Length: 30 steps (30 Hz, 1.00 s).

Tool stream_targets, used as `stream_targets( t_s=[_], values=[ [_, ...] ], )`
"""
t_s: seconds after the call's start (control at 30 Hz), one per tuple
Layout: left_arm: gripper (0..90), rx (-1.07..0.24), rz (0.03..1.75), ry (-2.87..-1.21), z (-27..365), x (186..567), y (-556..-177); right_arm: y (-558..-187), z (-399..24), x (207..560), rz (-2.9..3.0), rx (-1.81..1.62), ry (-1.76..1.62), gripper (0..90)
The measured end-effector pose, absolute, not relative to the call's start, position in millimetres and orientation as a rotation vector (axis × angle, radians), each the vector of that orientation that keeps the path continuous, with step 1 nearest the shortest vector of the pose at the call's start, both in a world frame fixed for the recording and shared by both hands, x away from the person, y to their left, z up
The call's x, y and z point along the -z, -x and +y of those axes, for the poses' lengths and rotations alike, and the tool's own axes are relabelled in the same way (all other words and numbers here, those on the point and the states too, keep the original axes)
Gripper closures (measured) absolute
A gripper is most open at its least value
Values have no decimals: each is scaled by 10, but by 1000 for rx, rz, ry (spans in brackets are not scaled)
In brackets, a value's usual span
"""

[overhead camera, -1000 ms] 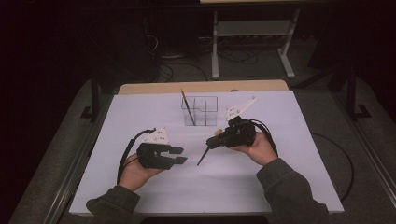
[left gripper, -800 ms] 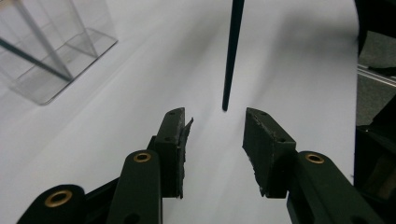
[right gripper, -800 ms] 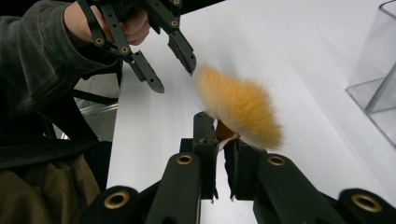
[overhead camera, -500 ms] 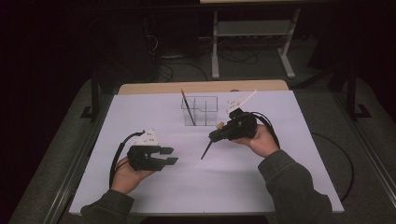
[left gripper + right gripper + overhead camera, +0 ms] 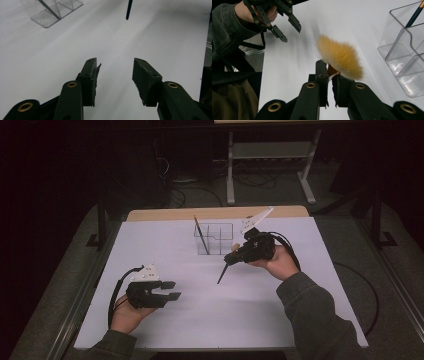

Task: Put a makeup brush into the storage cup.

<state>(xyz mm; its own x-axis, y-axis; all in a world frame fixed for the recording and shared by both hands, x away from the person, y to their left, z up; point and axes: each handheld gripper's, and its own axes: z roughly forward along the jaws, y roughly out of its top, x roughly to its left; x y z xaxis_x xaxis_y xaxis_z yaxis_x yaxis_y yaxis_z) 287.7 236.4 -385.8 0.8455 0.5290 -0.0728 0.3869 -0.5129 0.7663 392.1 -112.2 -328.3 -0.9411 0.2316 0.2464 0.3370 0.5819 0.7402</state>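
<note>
Bristles of a makeup brush (image 5: 340, 60) are fanning out just past the right gripper (image 5: 239, 258), whose jaws are clamping the brush near its ferrule. Its dark handle is slanting down toward the middle of the white tabletop (image 5: 310, 320), in front of the clear organizer (image 5: 216, 239) near the far edge, where another brush (image 5: 201, 235) is leaning. Near the front left corner, the left gripper (image 5: 171, 290) is hanging with nothing between its jaws, which have just been opening.

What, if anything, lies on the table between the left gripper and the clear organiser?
Nothing: in the high view, bare white table separates the left gripper from the clear organiser.
</note>
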Motion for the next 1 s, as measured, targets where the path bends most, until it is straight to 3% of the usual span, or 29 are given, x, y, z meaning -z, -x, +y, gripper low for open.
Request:
stream_targets(
  t_s=[1.0],
  values=[
    [448,-285,743,-2158,2593,3879,-2788,-4129,-1014,2947,-2792,1224,489,825]
  ],
)
